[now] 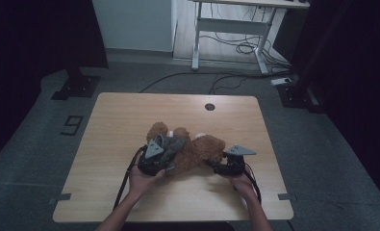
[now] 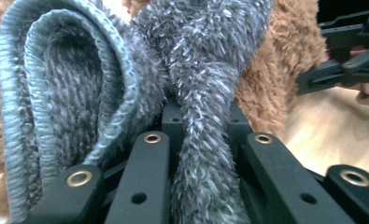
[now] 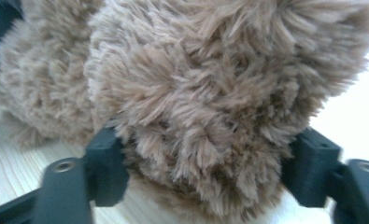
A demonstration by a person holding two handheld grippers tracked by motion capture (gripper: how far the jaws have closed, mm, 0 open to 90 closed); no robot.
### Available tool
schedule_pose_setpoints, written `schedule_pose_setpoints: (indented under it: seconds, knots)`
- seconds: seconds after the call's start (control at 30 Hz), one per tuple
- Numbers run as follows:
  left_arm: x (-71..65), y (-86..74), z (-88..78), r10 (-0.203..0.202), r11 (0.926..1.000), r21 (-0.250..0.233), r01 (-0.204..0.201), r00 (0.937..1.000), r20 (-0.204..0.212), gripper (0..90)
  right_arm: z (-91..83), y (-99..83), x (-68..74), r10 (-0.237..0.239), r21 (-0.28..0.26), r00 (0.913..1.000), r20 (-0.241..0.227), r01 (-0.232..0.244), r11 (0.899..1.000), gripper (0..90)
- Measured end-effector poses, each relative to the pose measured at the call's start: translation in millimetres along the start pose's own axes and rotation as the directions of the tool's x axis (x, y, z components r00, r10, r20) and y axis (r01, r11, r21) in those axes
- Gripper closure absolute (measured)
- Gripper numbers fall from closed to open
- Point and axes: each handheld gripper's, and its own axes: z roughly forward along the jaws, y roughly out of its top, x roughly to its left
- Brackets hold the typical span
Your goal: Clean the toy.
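Observation:
A brown teddy bear (image 1: 202, 149) lies on the middle of the wooden table (image 1: 120, 120). A grey fuzzy knitted cloth (image 1: 172, 143) rests on the bear's left part. My left gripper (image 1: 174, 147) is shut on a fold of this grey cloth (image 2: 79, 84), which bunches up between the jaws of the left gripper (image 2: 203, 119); brown bear fur (image 2: 275, 60) shows behind it. My right gripper (image 1: 212, 162) comes in from the bear's right side. In the right gripper view its jaws press both sides of a rounded furry part of the bear (image 3: 210, 93), with the right gripper (image 3: 205, 175) just above the tabletop.
A round cable hole (image 1: 209, 107) sits near the table's far edge. Beyond the table stand a white desk frame (image 1: 231, 29), floor cables (image 1: 240, 48) and black stand bases (image 1: 77, 86). Bare wood lies to the left, right and front of the bear.

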Motion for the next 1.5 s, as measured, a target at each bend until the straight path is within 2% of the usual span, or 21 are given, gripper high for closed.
schedule_pose_setpoints:
  seconds: [0.13, 0.3, 0.4, 0.47, 0.5, 0.57, 0.67, 0.73, 0.8, 0.9, 1.07, 1.13, 1.3, 1.4, 1.5]
  knots:
    - [-7.5, 11.7, -7.5, 0.015, 0.9999, 0.002, -0.016, 0.9999, 0.006, 75.9, -3.1, -3.4, 2.2, -0.020, 0.008, 0.9996, 0.020, 0.020, 1.000, 40.3]
    - [-11.0, 40.6, -10.2, 0.018, 0.9996, -0.024, -0.018, 0.9998, 0.000, 74.5, -4.8, -9.5, 1.7, -0.032, -0.009, 0.9992, 0.025, 0.032, 0.999, 46.1]
    - [-8.2, 59.4, -6.4, 0.004, 0.9992, -0.040, -0.004, 1.0000, -0.003, 74.2, -6.1, -10.5, 2.3, -0.056, -0.005, 0.9981, 0.027, 0.056, 0.998, 46.5]
    - [-1.2, 67.3, -0.3, -0.039, 0.9989, -0.028, 0.039, 0.9991, 0.017, 74.2, -6.3, -10.9, 2.6, -0.059, -0.007, 0.9979, 0.027, 0.059, 0.998, 46.5]
    - [0.4, 68.2, 4.6, -0.058, 0.9982, -0.014, 0.058, 0.9981, 0.024, 74.2, -6.3, -11.0, 2.4, -0.063, -0.008, 0.9976, 0.028, 0.063, 0.998, 46.6]
    - [-2.6, 65.5, 18.3, -0.066, 0.9975, 0.028, 0.065, 0.9971, 0.038, 74.2, -6.1, -11.0, 2.2, -0.062, -0.009, 0.9978, 0.027, 0.062, 0.998, 46.7]
    - [-19.0, 60.3, 34.0, -0.074, 0.9968, 0.039, 0.070, 0.9929, 0.093, 74.5, -5.8, -10.8, 2.0, -0.066, -0.006, 0.9975, 0.025, 0.066, 0.998, 46.8]
    - [-31.4, 59.9, 40.8, -0.050, 0.9984, 0.032, 0.046, 0.9931, 0.106, 74.6, -5.8, -10.8, 2.2, -0.070, -0.003, 0.9972, 0.028, 0.070, 0.998, 46.8]
    - [-35.9, 59.6, 42.4, -0.025, 0.9993, 0.031, 0.022, 0.9954, 0.092, 74.7, -6.2, -11.2, 2.0, -0.072, 0.005, 0.9968, 0.035, 0.072, 0.997, 46.8]
    - [-23.3, 54.9, 36.5, -0.020, 0.9990, 0.042, 0.017, 0.9979, 0.062, 75.1, -6.8, -12.0, 0.5, -0.070, 0.003, 0.9972, 0.027, 0.070, 0.998, 46.8]
    - [13.1, 39.6, 17.4, -0.082, 0.9962, 0.027, 0.082, 0.9966, 0.006, 75.9, -5.1, -11.4, 1.6, -0.065, -0.009, 0.9976, 0.022, 0.065, 0.998, 48.0]
    - [23.8, 36.2, 10.2, -0.084, 0.9961, 0.027, 0.085, 0.9960, -0.032, 75.9, -5.0, -11.1, 1.7, -0.062, -0.009, 0.9977, 0.025, 0.063, 0.998, 48.3]
    - [54.0, 21.7, -2.0, -0.135, 0.9901, 0.024, 0.138, 0.9863, -0.094, 76.0, -4.5, -11.1, 1.2, -0.053, -0.018, 0.9984, 0.022, 0.053, 0.998, 49.4]
    - [61.8, 17.2, -5.8, -0.147, 0.9885, 0.021, 0.150, 0.9843, -0.097, 76.1, -4.0, -10.7, 1.3, -0.051, -0.018, 0.9985, 0.019, 0.052, 0.999, 49.9]
    - [64.2, 18.1, -8.2, -0.129, 0.9906, 0.029, 0.134, 0.9844, -0.120, 76.2, -4.0, -10.7, 1.2, -0.049, -0.019, 0.9987, 0.017, 0.049, 0.999, 50.1]
